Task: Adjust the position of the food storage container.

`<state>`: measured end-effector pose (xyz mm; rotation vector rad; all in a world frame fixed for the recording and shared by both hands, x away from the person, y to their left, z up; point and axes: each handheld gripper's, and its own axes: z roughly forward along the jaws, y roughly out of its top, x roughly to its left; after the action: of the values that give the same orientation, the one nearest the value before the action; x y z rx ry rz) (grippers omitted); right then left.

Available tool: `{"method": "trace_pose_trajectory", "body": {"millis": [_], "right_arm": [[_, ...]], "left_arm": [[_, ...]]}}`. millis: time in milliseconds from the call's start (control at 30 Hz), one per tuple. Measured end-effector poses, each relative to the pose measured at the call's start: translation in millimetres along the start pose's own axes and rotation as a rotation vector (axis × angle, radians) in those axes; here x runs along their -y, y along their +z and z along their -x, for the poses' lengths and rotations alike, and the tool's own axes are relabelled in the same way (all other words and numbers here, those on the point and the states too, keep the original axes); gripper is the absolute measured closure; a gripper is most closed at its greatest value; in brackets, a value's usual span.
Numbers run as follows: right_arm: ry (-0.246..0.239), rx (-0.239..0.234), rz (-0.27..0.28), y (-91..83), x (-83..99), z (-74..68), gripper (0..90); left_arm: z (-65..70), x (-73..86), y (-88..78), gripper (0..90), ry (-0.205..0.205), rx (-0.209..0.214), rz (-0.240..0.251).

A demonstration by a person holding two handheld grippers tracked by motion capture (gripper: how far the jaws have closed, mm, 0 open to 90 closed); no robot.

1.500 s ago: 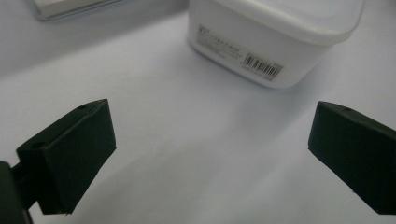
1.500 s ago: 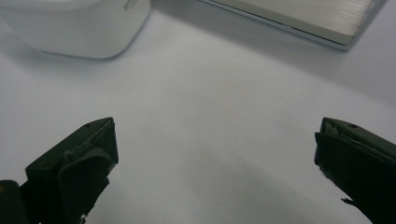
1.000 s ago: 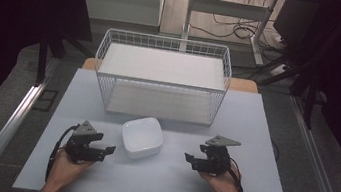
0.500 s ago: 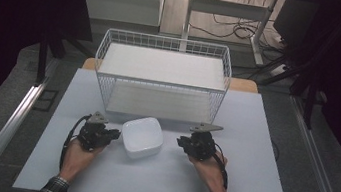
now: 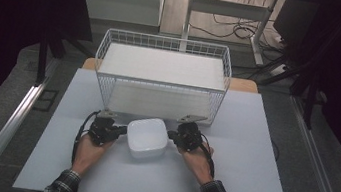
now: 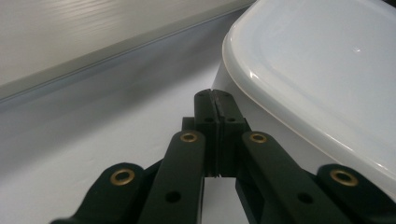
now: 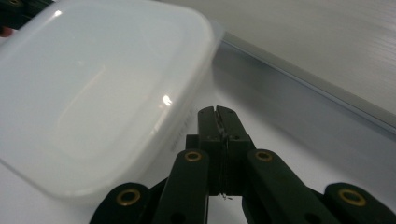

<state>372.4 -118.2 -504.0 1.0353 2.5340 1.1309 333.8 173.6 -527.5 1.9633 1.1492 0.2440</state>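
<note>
We saw both tongs, left [image 5: 121, 130] and right [image 5: 171, 134], closed empty beside a light, stiff, slick tub [image 5: 147, 137]; grip its rim.

Dim room in the high view, dark all round the edges, while the pale grey rectangular table [image 5: 251, 153] catches soft overhead light. The glossy white square plastic bowl [image 7: 98, 93] throws small glare spots in the right gripper view. Close up, both gripper views go soft: near black linkages blurred, background smeared, faint shadow under the bowl's rim.
</note>
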Motion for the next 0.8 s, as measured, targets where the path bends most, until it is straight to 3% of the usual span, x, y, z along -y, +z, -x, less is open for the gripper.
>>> {"method": "trace_pose_trajectory", "body": {"millis": [67,200,400,667,700,800], "right_arm": [[-0.010,0.021,-0.006,-1.7,0.8,-0.5,88.7],[0.009,0.013,-0.017,-10.3,6.7,2.1,88.8],[-0.011,0.021,-0.038,-26.8,19.7,-5.4,88.7],[0.010,0.014,-0.057,-46.5,39.2,-13.0,88.8],[-0.001,0.038,-0.068,-49.5,42.5,-15.6,88.7],[0.001,0.038,-0.061,-50.7,43.0,-14.7,88.6]], "left_arm": [[5.4,-1.3,2.9,90.0,0.010,-0.001,-0.004],[13.4,-0.8,4.9,90.0,0.019,0.026,-0.011],[24.6,2.2,6.2,90.0,0.024,0.063,-0.032],[45.4,7.5,10.0,90.0,0.052,0.111,-0.060],[49.4,6.6,10.7,90.0,0.068,0.105,-0.066],[50.3,5.7,10.2,90.0,0.076,0.099,-0.064]]}}
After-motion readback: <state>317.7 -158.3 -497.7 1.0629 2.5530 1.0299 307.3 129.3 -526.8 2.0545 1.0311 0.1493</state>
